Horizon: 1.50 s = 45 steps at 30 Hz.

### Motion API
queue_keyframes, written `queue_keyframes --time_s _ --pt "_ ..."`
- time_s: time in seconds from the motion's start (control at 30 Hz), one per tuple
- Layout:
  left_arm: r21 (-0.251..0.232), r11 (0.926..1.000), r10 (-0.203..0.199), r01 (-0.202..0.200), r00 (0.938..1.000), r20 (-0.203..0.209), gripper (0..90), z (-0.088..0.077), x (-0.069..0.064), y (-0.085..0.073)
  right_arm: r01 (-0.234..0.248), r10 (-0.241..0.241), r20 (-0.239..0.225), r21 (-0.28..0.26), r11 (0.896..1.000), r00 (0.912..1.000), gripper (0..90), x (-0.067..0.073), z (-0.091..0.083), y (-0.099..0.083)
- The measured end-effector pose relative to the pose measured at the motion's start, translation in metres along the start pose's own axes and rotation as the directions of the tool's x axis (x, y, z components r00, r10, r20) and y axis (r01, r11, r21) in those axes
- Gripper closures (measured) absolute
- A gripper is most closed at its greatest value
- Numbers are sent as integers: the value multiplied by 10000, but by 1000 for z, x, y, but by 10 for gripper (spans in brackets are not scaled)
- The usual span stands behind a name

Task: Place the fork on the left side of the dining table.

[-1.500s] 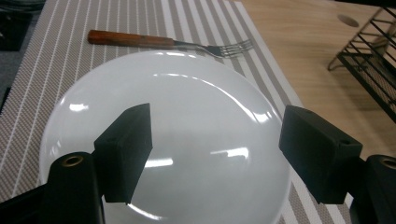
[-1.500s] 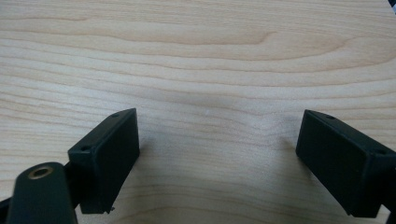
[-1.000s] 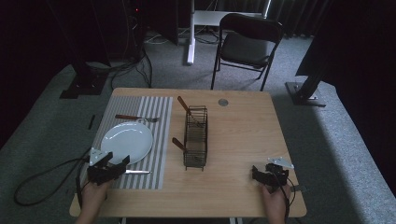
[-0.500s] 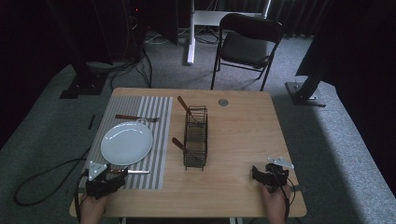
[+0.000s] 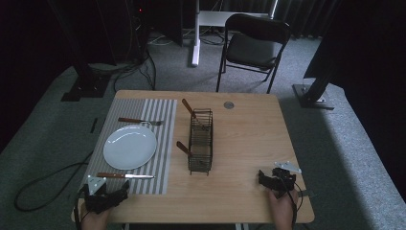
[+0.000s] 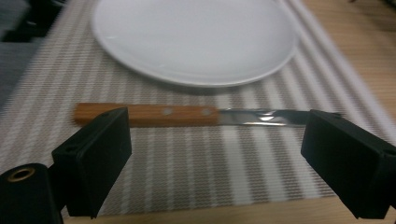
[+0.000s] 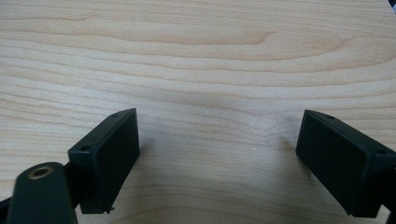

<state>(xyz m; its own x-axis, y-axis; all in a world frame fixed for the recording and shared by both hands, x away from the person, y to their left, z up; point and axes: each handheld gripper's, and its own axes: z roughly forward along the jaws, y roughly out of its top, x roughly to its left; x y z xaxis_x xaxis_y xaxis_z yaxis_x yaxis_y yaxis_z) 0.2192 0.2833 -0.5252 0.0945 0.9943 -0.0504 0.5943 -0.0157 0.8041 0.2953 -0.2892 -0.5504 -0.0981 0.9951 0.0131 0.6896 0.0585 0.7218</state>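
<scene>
One table (image 5: 249, 143) fills mid-frame, one striped placemat (image 5: 163, 115) on its left half, one wire rack (image 5: 200, 140) at centre. One white plate (image 5: 130, 146) (glazed, breakable, slick) looks best taken by the rim. One knife (image 6: 187, 115) lies just below it, one fork (image 5: 139, 121) above. Left gripper (image 6: 215, 158) and right gripper (image 7: 217, 158) gape wide, empty.

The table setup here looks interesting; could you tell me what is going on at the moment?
A person sits at the wooden table with a gripper in each hand, both open and holding nothing. The left gripper rests at the near edge of the striped placemat, facing a wooden-handled knife that lies just in front of a white plate. The right gripper rests on bare wood. A fork lies beyond the plate, and a wire basket stands mid-table.
</scene>
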Motion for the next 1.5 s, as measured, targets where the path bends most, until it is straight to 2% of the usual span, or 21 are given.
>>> queue_keyframes --time_s 0.07,0.1,0.13,0.2,0.23,0.3,0.37,0.43,0.5,0.63,0.77,0.87,1.03,1.5 --pt "194 9998 -36 40 9997 -233 87 1 0 -1 0 0 2 2 10000 10000 130 0 0 0" --pt "347 9993 -154 162 9996 -255 63 2 1 -1 1 -1 2 2 10000 10000 130 0 0 0" --pt "558 9983 -166 178 9996 -228 0 3 2 -2 0 0 2 2 10000 10000 130 0 0 0" --pt "726 9972 -150 168 9996 -256 0 6 3 -3 1 -1 2 2 10000 10000 130 0 0 0" --pt "764 9970 -114 144 9991 -398 0 7 4 -3 1 -1 3 1 10000 10000 130 0 0 0" --pt "886 9959 -154 189 9990 -409 0 10 7 -3 -1 1 2 2 10000 10000 130 0 0 0" --pt "807 9963 -246 289 9982 -543 0 12 11 -3 1 -1 2 3 10000 10000 130 0 0 0" --pt "865 9960 -159 218 9976 -678 0 15 13 -2 1 -1 1 2 10000 10000 130 0 0 0" --pt "945 9953 -155 219 9976 -678 0 18 15 -1 0 0 -1 2 10000 10000 130 0 0 0" --pt "1176 9930 168 -83 9973 -715 0 29 18 0 0 0 2 3 10000 10000 130 0 0 0" --pt "1715 9851 210 -112 9982 -554 0 36 19 1 1 -1 2 2 10000 10000 130 0 0 0" --pt "1755 9842 350 -248 9979 -552 0 38 20 3 0 0 2 3 10000 10000 130 0 0 0" --pt "1772 9832 515 -449 9981 -328 0 40 22 4 1 -1 3 1 10000 10000 130 0 0 0" --pt "1763 9834 499 -432 9982 -333 0 40 22 4 2 -2 2 0 10000 10000 130 0 0 0"
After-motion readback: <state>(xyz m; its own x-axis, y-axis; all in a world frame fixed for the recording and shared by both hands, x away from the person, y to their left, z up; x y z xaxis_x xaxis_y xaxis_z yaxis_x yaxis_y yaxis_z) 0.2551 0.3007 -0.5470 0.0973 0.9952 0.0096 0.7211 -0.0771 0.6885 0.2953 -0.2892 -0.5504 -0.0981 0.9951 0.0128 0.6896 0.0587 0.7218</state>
